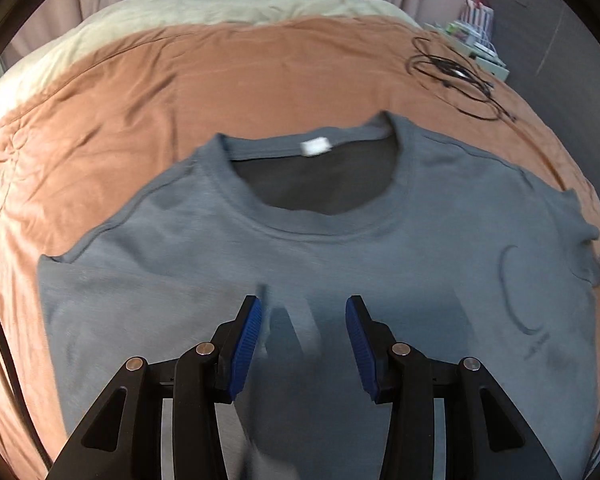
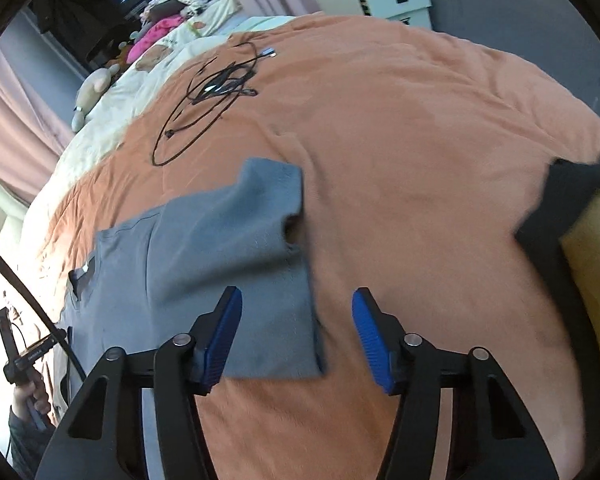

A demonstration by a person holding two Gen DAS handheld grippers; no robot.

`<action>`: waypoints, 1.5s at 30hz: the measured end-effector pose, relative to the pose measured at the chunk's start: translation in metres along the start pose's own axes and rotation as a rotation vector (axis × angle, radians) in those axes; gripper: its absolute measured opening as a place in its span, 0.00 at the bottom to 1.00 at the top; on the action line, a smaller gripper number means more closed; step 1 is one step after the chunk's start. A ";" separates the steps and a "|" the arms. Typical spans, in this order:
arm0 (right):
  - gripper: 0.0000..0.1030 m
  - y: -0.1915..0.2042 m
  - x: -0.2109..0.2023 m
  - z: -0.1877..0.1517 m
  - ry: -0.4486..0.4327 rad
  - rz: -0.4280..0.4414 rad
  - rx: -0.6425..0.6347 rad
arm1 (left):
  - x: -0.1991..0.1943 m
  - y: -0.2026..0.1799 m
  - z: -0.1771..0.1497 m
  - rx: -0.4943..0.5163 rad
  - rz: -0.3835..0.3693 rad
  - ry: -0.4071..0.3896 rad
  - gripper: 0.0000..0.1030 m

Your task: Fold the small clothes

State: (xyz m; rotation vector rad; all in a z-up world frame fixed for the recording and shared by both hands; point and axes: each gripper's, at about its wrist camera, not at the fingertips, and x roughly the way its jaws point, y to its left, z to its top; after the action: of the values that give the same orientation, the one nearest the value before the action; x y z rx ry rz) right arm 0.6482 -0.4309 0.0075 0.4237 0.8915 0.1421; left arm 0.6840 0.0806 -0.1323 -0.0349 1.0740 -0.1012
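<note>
One grey T-shirt (image 1: 300,264), soft, limp, light; sleeve (image 2: 260,200) at frame centre judged best gripped; both grippers' fingers (image 1: 244,344) released.

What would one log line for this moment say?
shirt: grey t-shirt flat on orange blanket | left tongs: open above it | right tongs: open at its sleeve edge

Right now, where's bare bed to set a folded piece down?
Free: orange blanket right of the grey T-shirt, up to the black cloth; also left of the shirt, toward the cream bedding. Crowded: black cable tangle beyond the collar.
</note>
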 end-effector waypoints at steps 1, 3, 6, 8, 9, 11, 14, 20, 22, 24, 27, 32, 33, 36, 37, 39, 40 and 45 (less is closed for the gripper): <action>0.49 -0.002 0.005 0.004 0.008 0.009 0.003 | -0.002 -0.006 -0.001 -0.001 -0.008 0.002 0.44; 0.48 -0.006 0.016 0.007 0.031 0.021 0.010 | -0.004 -0.013 -0.002 -0.004 -0.020 0.006 0.44; 0.48 -0.010 0.029 0.009 0.058 0.035 0.008 | -0.007 -0.027 -0.007 0.002 -0.031 0.016 0.44; 0.47 -0.015 0.033 0.012 0.060 0.048 0.020 | -0.009 -0.035 -0.010 0.005 -0.035 0.020 0.44; 0.43 -0.015 0.031 0.012 0.058 0.052 0.026 | -0.010 -0.039 -0.010 0.007 -0.038 0.021 0.44; 0.37 -0.018 0.028 0.016 0.054 0.064 0.030 | -0.011 -0.047 -0.011 0.012 -0.040 0.021 0.44; 0.36 -0.019 0.021 0.015 0.036 0.091 0.048 | -0.013 -0.059 -0.010 0.016 -0.051 0.020 0.44; 0.36 -0.025 0.026 0.007 0.087 0.104 0.045 | -0.015 -0.081 -0.009 0.020 -0.076 0.022 0.44; 0.36 -0.029 0.025 0.005 0.098 0.114 0.067 | -0.014 -0.090 -0.008 0.027 -0.081 0.026 0.44; 0.37 -0.031 0.023 0.006 0.104 0.146 0.088 | -0.013 -0.098 -0.007 0.029 -0.094 0.029 0.44; 0.36 -0.032 0.027 0.008 0.118 0.161 0.081 | -0.010 -0.115 -0.005 0.023 -0.120 0.036 0.44; 0.34 -0.035 0.040 0.019 0.114 0.174 0.100 | -0.008 -0.144 -0.002 0.038 -0.147 0.039 0.44; 0.19 -0.033 0.041 0.021 0.116 0.170 0.094 | -0.007 -0.149 -0.001 0.038 -0.155 0.039 0.44; 0.04 -0.026 0.037 0.022 0.118 0.158 0.070 | -0.004 -0.168 0.000 0.041 -0.185 0.038 0.44; 0.03 -0.023 0.030 0.024 0.102 0.166 0.055 | -0.003 -0.174 0.001 0.047 -0.194 0.036 0.44; 0.03 -0.012 0.022 0.023 0.082 0.168 0.029 | 0.001 -0.187 0.002 0.061 -0.212 0.038 0.44; 0.03 -0.007 0.015 0.024 0.073 0.173 0.013 | 0.004 -0.196 0.002 0.071 -0.224 0.041 0.44; 0.03 0.015 -0.011 0.026 0.050 0.182 -0.049 | 0.017 -0.226 0.004 0.094 -0.270 0.047 0.44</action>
State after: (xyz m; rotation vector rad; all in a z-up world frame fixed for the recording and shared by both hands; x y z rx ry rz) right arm 0.6623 -0.4285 0.0359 0.4574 0.8962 0.3424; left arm 0.6805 -0.1459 -0.1276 -0.0936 1.1056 -0.3976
